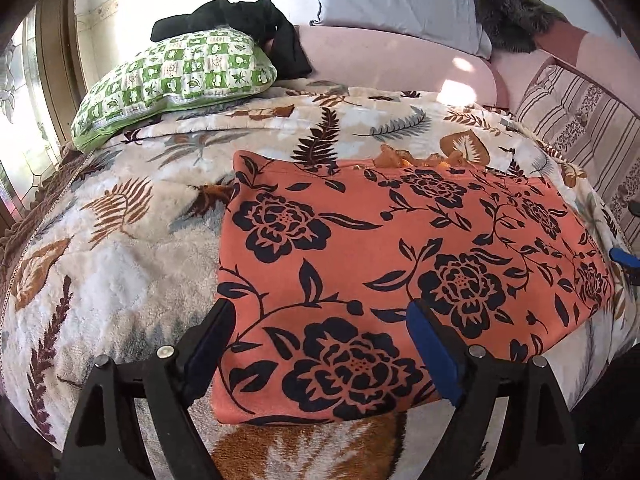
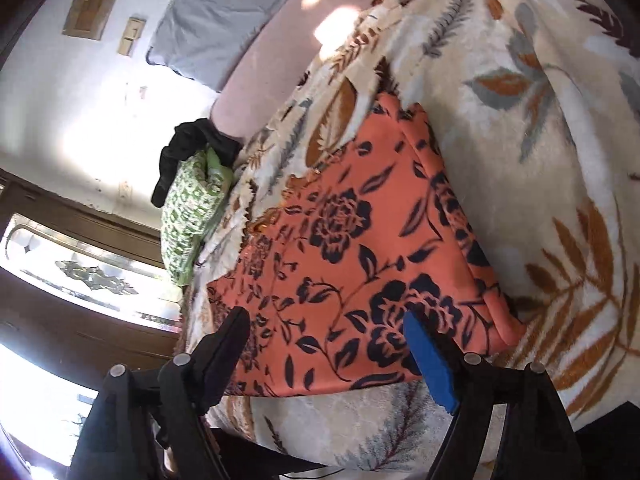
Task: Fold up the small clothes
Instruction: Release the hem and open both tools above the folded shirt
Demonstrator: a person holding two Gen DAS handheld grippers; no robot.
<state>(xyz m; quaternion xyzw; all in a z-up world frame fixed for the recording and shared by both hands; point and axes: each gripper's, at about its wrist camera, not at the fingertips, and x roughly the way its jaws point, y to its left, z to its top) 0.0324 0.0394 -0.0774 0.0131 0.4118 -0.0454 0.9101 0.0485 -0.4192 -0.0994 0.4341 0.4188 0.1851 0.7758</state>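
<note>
Left wrist: garment (image 1: pixel 400 248) between claw (image 1: pixel 320 344) fingers.

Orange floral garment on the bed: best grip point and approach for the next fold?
Judging by its flat pose, pinch the orange black-flowered fabric garment at its near edge, coming in low from the near side. That hem lies just ahead of both the open left gripper and the open right gripper, on the leaf-print fleece blanket.

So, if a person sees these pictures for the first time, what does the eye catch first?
First the orange garment with black flowers, lying flat on the leaf-print blanket. Then the green checked pillow at the far left, with dark clothing on top. Both claws, left and right, are open at its near edge.
</note>
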